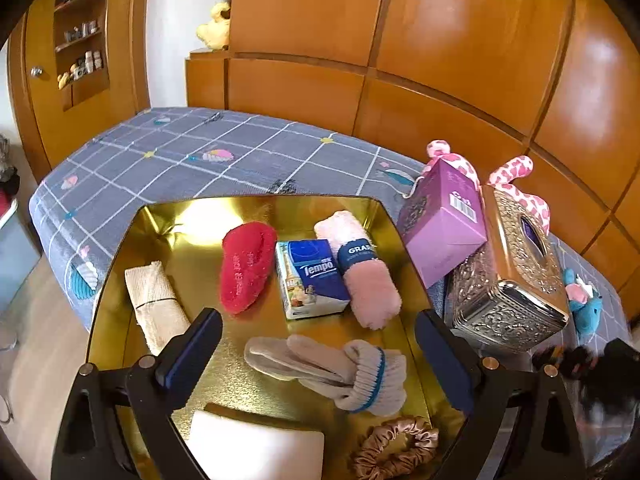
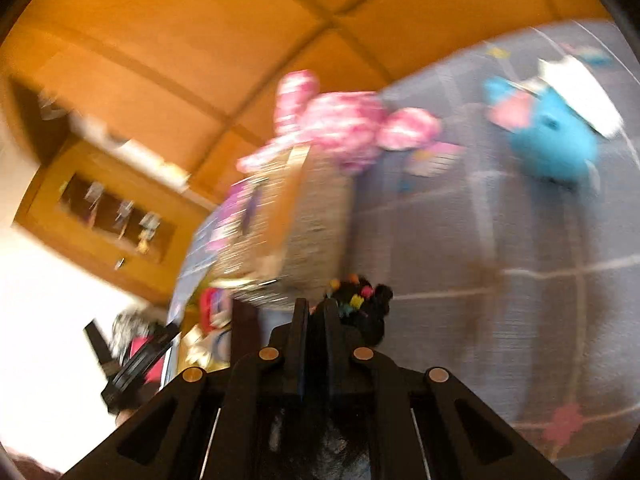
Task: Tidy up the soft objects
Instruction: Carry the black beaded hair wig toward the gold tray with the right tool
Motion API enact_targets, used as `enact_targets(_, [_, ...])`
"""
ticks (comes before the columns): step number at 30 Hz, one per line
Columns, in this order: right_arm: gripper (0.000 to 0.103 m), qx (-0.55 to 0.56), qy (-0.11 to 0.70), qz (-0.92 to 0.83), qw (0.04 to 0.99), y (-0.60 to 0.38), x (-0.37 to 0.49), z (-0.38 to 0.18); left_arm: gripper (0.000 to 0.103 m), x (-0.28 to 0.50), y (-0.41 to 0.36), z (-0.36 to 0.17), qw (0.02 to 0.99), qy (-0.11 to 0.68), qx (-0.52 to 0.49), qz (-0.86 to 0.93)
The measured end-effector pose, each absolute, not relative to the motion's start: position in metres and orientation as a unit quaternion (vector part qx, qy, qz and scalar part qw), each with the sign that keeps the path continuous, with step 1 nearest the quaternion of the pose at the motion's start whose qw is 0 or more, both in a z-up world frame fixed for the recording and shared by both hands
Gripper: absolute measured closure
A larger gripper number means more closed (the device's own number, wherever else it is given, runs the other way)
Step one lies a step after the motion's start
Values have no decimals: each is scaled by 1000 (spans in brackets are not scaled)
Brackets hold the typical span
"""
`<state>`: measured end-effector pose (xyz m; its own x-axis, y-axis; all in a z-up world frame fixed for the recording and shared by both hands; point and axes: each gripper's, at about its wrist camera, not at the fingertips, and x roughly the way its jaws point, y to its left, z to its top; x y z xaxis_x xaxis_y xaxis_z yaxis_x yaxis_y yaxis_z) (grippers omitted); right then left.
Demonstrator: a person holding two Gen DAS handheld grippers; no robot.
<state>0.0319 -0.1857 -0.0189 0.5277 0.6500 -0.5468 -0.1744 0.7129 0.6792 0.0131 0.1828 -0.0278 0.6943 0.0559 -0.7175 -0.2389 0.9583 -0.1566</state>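
Gold tray (image 1: 120, 264): holding socks (image 1: 332, 372), red slipper (image 1: 246, 268), pink towel (image 1: 364, 276), scrunchie (image 1: 396, 446). Left gripper (image 1: 316, 356) hovering, jaws apart. Right gripper (image 2: 316, 312) clamping a black fuzzy item (image 2: 366, 306). Blue plush (image 2: 554, 136) and pink plush (image 2: 340, 124) lying on the bed (image 2: 520, 280), awaiting sorting.

The right wrist view was smeared by motion: the pink plush (image 2: 340, 124), the blue plush (image 2: 556, 140) and the ornate tissue box (image 2: 296, 232) lost their detail. The white foam block (image 1: 256, 446) and brown scrunchie (image 1: 394, 446) were cut by the left view's bottom edge.
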Motion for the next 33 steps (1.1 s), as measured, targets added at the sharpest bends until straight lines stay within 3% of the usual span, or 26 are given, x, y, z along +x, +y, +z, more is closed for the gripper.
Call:
enact_targets(9, [102,174,438,235,850,-134,43,-8,5,13,188,-28,911,383,-129,83])
enact_targets(12, [88,131,458,267,838,-130,34,-14,5,14,186,-28,911,383,-126,82])
enact_targets(13, [67,111,466,275,834,-127,30,-16,5,14,186,-29,911,384,-125,82])
enact_targets(14, [56,88,477,274,831,-123,27,-20,5,14,185,-30,911,385,-125,81])
enact_targets(15, [55,67,488,271,827,-119,25,-25,5,15,185,-30,910,387,-125,81])
enact_targets(21, [55,-42,543,249,801,-97,14,-63,5,15,191,-32,909,387,-127,86])
enact_targets(22, [57,-61,548,241,798,-92,13,-69,5,16,192,-32,909,387,-128,88])
enact_targets(23, [75,-84,552,230,797,-87,12,-75,5,16,193,-32,909,386,-128,89])
enact_targets(26, [90,-133,539,220,802,-76,3,-84,6,15,198,-29,911,380,-127,98])
enact_targets(33, [94,-115,518,247,811,-71,-4,-70,5,13,207,-21,916,364,-113,122])
